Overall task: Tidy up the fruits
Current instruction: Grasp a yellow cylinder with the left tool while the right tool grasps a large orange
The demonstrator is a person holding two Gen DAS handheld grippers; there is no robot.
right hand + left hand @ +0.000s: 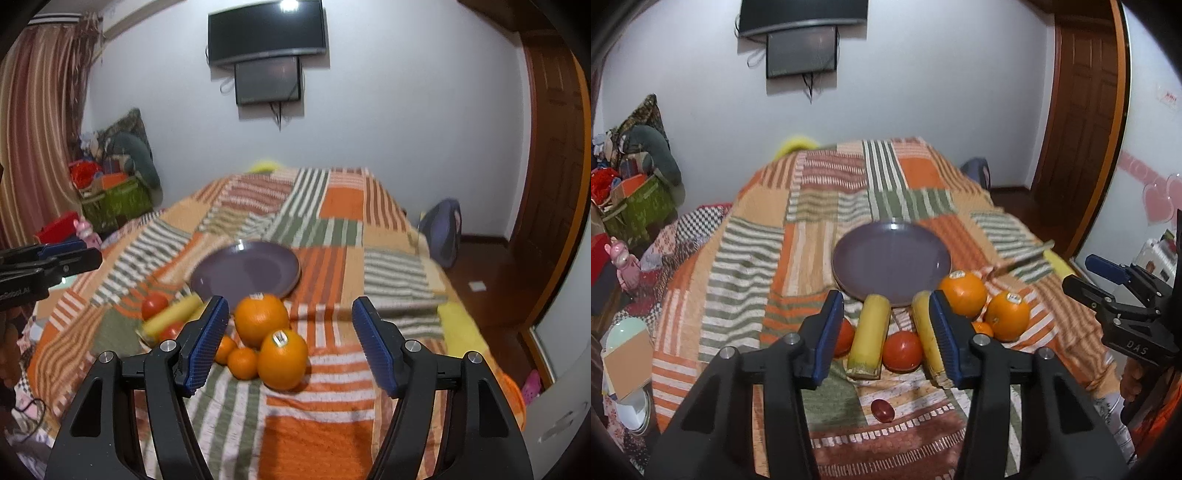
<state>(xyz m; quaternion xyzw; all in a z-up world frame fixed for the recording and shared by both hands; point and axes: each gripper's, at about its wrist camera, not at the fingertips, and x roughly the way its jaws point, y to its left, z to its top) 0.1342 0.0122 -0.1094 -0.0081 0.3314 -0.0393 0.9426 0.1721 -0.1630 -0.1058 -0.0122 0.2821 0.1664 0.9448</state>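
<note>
Altogether two bananas (pixel 868 334), two tomatoes (pixel 902 350).

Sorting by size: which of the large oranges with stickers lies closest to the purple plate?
The large orange whose sticker faces the purple plate; the other stickered orange lies nearer the camera.

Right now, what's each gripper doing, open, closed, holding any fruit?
Left gripper: open, holding nothing; banana pieces and a tomato lie beyond its fingers.
Right gripper: open, holding nothing; the oranges lie ahead, untouched.
</note>
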